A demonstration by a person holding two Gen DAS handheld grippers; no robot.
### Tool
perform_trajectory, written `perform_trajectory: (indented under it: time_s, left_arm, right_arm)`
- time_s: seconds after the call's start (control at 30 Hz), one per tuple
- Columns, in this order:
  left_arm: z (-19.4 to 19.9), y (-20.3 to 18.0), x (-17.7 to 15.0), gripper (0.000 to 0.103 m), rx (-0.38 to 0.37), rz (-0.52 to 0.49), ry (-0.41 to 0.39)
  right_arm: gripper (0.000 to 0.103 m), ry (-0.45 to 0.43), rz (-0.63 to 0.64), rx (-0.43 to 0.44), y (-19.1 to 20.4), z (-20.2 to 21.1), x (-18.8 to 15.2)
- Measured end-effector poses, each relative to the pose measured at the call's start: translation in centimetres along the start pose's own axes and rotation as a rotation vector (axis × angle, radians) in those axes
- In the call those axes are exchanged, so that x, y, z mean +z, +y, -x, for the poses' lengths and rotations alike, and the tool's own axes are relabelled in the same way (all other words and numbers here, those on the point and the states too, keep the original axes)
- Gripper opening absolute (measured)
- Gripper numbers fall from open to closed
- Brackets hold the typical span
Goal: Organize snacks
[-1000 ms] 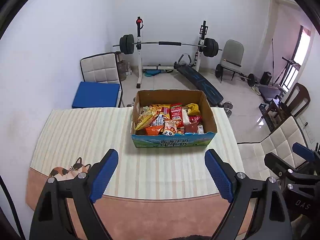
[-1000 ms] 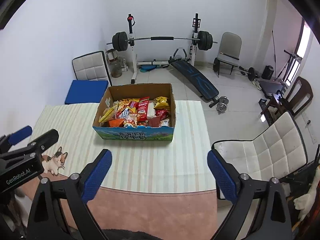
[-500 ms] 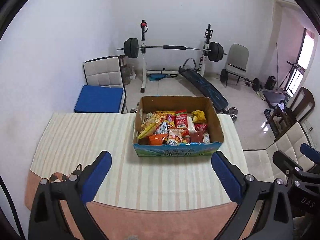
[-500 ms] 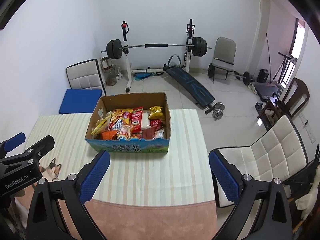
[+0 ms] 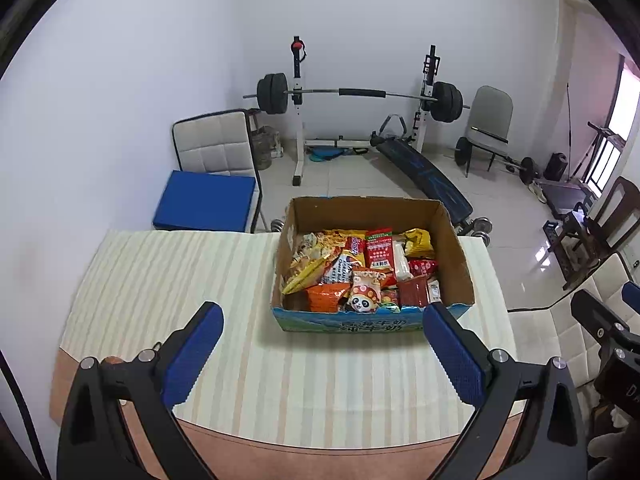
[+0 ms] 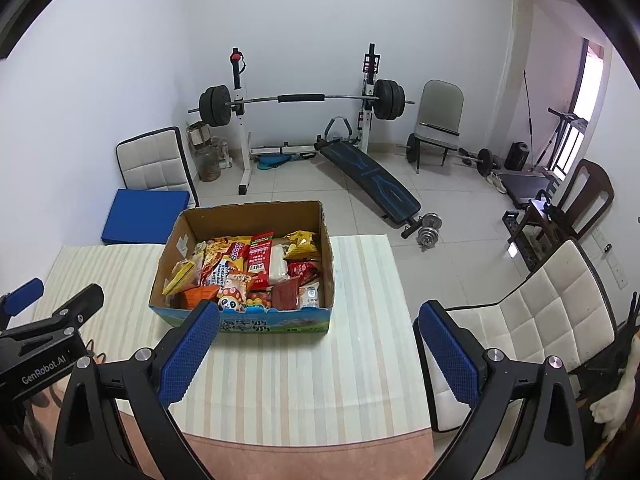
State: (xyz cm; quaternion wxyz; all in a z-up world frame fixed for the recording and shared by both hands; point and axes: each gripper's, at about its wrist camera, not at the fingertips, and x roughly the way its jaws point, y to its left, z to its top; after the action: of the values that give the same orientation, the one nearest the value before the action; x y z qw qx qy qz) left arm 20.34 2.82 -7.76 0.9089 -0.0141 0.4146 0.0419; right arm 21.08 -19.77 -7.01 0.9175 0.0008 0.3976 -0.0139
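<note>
An open cardboard box (image 5: 460, 256) full of mixed snack packets (image 5: 362, 268) stands on the striped tablecloth at the far side of the table. It also shows in the right wrist view (image 6: 326, 264), with the snack packets (image 6: 256, 272) inside. My left gripper (image 5: 322, 336) is open and empty, held above the table just in front of the box. My right gripper (image 6: 318, 340) is open and empty, in front of the box's right half. The left gripper's body shows at the right wrist view's left edge.
The table (image 5: 312, 384) has a striped cloth and a bare brown front edge. A white padded chair (image 6: 532, 320) stands right of the table, another chair with a blue cushion (image 5: 208, 200) behind it. A barbell rack (image 5: 360, 96) and bench stand on the floor beyond.
Both grippers have moved forward toward the box, which now looks larger and closer. Both stay open and empty.
</note>
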Motion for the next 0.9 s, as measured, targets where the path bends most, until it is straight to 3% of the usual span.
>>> perform_trajectory:
  time_s: [0.9]
  left_arm:
    - [-1.4, -0.7, 0.3, 0.102, -0.003, -0.047, 0.007]
  right_arm:
    - [0.102, 0.013, 0.029, -0.027, 0.3, -3.2, 0.2]
